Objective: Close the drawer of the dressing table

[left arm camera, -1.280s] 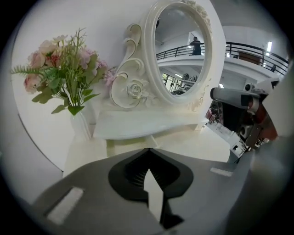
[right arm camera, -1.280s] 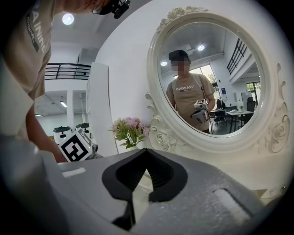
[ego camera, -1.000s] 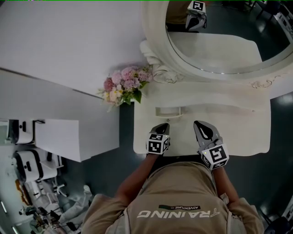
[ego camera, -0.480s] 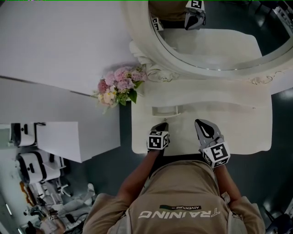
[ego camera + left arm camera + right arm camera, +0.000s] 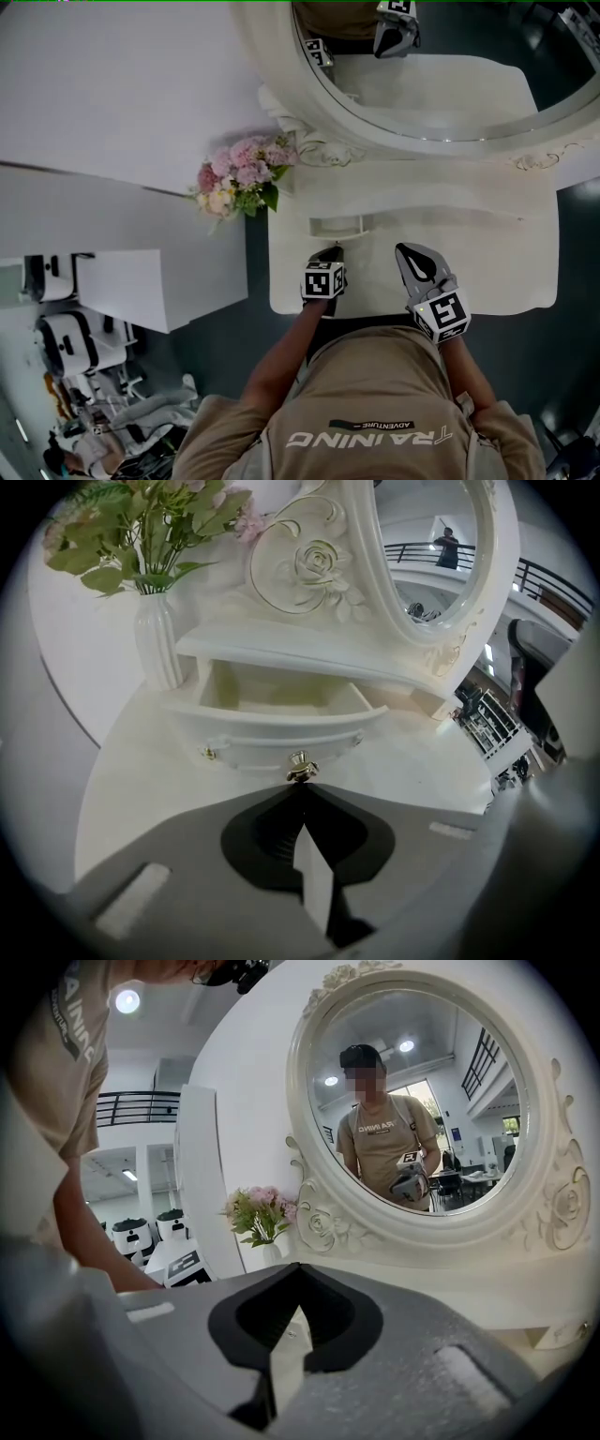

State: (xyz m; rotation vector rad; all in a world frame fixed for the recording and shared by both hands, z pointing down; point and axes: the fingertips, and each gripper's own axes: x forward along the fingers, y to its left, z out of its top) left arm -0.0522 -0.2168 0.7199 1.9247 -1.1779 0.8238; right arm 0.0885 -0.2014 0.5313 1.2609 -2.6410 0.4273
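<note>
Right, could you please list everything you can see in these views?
dressing table: one, white, in front of the person
drawer: one, white, open, under a small shelf
knob: one, brass, on the drawer front
mirror: one, round, carved white frame, at the table's back
vase: one, white, on the table left of the drawer
flowers: one bunch, pink with green leaves, in the vase
shirt: one, tan, on the person
left gripper: grey, jaws shut, tips at the knob
right gripper: grey, jaws shut, empty
</note>
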